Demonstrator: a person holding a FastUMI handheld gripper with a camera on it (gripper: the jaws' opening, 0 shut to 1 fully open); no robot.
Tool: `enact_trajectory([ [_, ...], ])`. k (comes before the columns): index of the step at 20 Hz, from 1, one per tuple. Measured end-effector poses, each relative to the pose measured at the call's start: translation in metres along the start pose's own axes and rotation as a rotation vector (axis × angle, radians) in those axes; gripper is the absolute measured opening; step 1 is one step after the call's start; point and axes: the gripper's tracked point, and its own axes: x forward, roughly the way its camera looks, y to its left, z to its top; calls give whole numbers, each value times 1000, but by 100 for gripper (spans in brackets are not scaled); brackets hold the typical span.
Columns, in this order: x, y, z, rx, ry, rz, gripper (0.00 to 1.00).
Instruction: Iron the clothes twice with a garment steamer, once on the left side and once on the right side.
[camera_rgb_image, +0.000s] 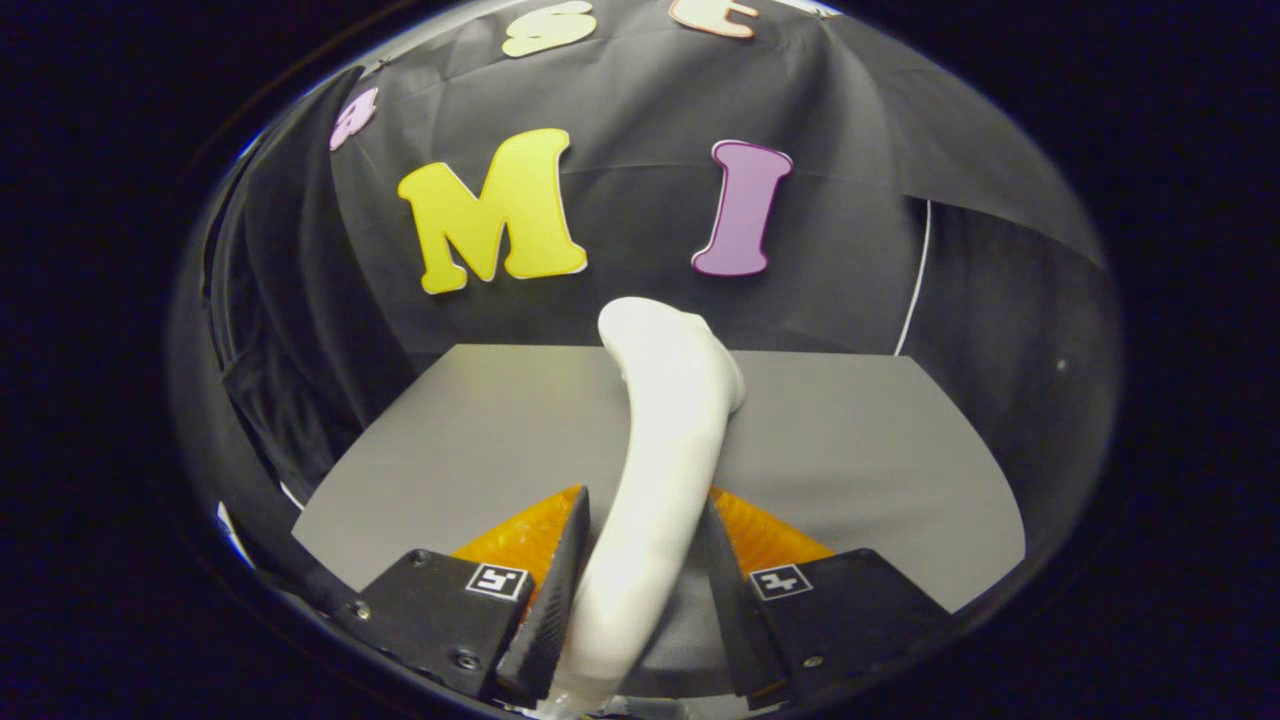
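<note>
A white garment steamer runs forward from between my fingers, its curved handle rising to a rounded head just beyond them. My gripper is shut on the steamer's handle, with both fingers pressed against its sides. The steamer is held up above a grey tabletop, its head out over the table's far half. No garment can be made out on the table from here.
The grey table ends in a far edge just before the black cloth wall. A thin white cord hangs down the wall at the table's far right corner. Dark folds of cloth hang beside the table's left edge.
</note>
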Motion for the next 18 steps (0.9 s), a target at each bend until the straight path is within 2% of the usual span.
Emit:
enact_trajectory([
  [2,-2,5,-6,16,21,-7,64],
  [4,-3,7,-6,7,24,5,57],
  [7,-2,8,-4,42,21,11,54],
  [11,-15,17,-3,87,-11,44,43],
  [15,-22,20,0,78,-44,14,41],
  [18,-54,31,1,90,-78,15,40],
])
